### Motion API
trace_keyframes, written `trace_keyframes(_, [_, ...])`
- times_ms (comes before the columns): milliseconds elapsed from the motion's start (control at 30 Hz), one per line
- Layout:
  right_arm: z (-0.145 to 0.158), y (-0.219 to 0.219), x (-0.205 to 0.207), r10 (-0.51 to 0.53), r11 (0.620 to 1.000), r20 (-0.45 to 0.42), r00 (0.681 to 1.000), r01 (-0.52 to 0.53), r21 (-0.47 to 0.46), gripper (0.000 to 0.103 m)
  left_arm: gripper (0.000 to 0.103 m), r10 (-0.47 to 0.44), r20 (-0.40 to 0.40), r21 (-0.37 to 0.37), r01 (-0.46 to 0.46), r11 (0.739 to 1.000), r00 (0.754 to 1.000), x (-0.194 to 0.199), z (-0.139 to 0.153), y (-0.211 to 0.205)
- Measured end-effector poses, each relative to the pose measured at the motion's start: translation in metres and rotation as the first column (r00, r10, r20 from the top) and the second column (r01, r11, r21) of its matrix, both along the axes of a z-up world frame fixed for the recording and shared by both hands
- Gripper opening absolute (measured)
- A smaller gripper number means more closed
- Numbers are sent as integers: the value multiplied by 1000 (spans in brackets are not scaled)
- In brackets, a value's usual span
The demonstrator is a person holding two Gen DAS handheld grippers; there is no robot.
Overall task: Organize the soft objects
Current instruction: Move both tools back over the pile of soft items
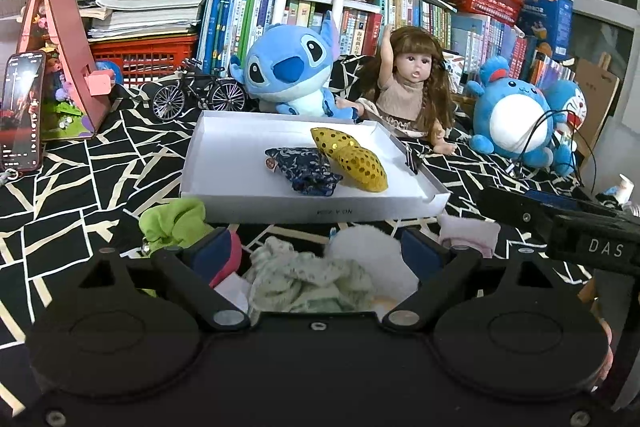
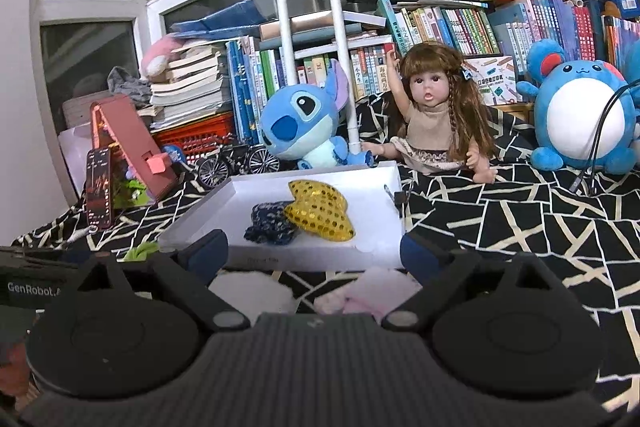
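So we've got both jaws spread wide, nothing gripped: left gripper (image 1: 316, 251) over the pale green crumpled cloth (image 1: 308, 279), right gripper (image 2: 314, 253) over the fluffy pink sock (image 2: 360, 297), probably lining up grabs for the shallow white cardboard tray (image 1: 320, 213) just ahead.

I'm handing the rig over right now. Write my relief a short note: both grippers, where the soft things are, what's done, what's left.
Left gripper: open, holding nothing, poised over the pale green cloth and white fluffy piece.
Right gripper: open, holding nothing, just in front of the tray, above the pink-and-white soft item.
Done: the gold sequin pouch and dark blue patterned pouch lie in the white tray, with the gold one overlapping the blue.
Left: the green plush piece, pale green cloth, white fluffy piece and pink-and-white item are all on the black patterned cloth in front of the tray.
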State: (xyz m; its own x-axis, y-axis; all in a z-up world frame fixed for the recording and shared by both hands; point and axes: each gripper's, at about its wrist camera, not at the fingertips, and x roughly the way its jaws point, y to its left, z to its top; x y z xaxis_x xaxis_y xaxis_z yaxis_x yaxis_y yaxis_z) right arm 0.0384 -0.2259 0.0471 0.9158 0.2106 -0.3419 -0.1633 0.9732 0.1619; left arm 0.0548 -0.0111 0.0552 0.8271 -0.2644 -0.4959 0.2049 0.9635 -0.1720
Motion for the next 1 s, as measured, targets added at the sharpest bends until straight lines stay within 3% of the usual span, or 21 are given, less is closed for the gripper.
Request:
trace_keyframes(600, [-30, 16, -38, 78, 997, -35, 996, -79, -18, 100, 96, -8, 46, 79, 5, 997, 999, -50, -22, 3])
trace_keyframes(1000, [-43, 30, -51, 151, 982, -89, 985, -160, -101, 98, 96, -4, -1, 82, 4, 997, 1000, -63, -31, 8])
